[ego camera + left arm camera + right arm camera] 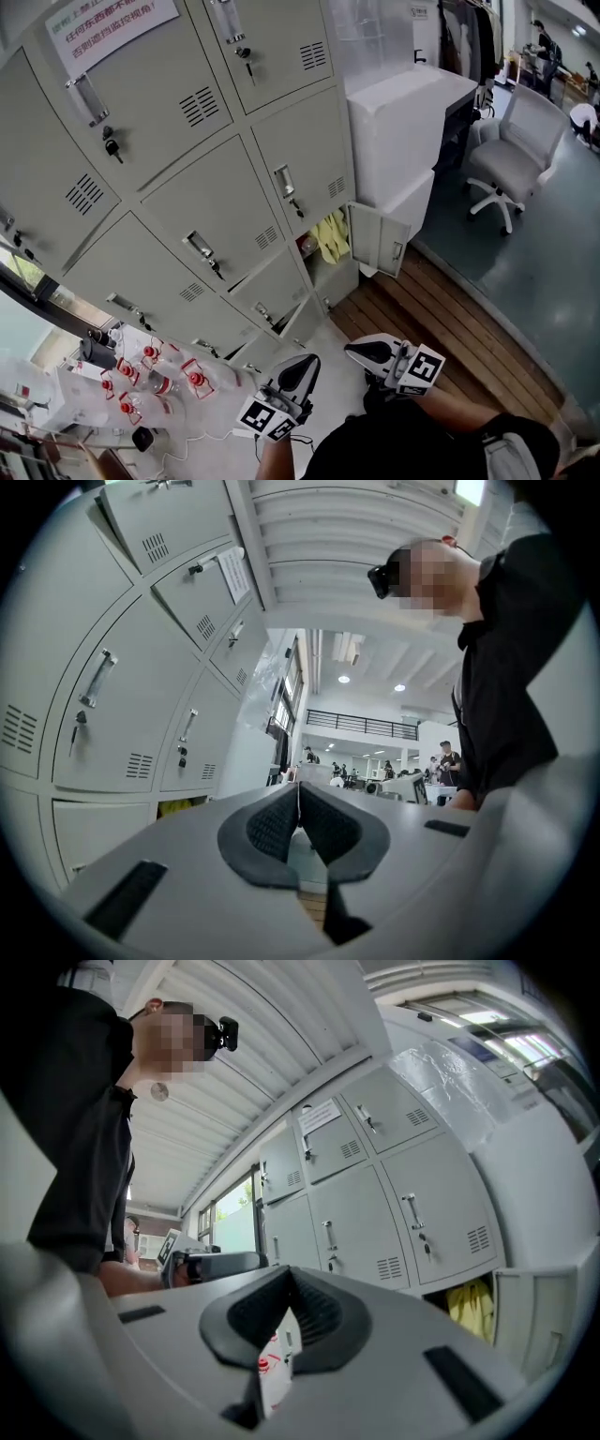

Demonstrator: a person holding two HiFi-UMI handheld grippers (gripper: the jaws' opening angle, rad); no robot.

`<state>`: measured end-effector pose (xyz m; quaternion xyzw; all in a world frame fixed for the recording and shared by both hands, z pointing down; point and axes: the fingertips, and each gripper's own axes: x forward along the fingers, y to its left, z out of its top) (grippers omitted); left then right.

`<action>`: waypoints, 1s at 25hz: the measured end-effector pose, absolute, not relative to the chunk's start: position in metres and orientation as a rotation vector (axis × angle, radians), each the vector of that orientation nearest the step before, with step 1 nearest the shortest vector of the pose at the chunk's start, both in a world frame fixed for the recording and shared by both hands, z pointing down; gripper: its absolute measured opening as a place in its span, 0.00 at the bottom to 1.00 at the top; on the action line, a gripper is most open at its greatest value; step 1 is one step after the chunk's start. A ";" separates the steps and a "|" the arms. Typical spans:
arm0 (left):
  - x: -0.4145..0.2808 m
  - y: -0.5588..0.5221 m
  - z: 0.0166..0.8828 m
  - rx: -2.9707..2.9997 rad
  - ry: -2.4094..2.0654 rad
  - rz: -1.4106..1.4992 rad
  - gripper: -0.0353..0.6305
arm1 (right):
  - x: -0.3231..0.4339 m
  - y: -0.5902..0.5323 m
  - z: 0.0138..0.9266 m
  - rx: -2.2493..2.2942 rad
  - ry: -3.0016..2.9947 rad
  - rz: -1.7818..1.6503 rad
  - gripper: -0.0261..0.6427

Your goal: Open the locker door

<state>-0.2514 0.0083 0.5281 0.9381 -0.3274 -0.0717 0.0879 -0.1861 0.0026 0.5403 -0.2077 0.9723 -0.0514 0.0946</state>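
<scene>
Left claw (298,797) and right claw (289,1277) being held shut, well short of the locker bank (216,192)

The pads (272,827) of each are being pressed together on nothing (sensibly, it seems, since no handle is within reach yet), and both claws are being held low and roughly level before the person's body. The bank's doors are being shown closed, except one small door (380,240) low at the right, standing ajar with a yellow cloth (330,234) inside.
</scene>
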 end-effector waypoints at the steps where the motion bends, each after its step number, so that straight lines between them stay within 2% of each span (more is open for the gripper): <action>1: -0.251 -0.002 0.524 2.801 -0.982 -0.207 0.08 | -0.186 -0.010 0.537 -0.603 2.877 -0.143 0.06; 20: -0.257 -0.164 0.405 2.835 -1.355 -0.127 0.08 | -0.155 -0.185 0.418 -0.274 2.765 0.006 0.06; 25: -0.272 -0.189 0.371 2.846 -1.440 -0.095 0.08 | -0.157 -0.217 0.371 -0.253 2.780 0.160 0.06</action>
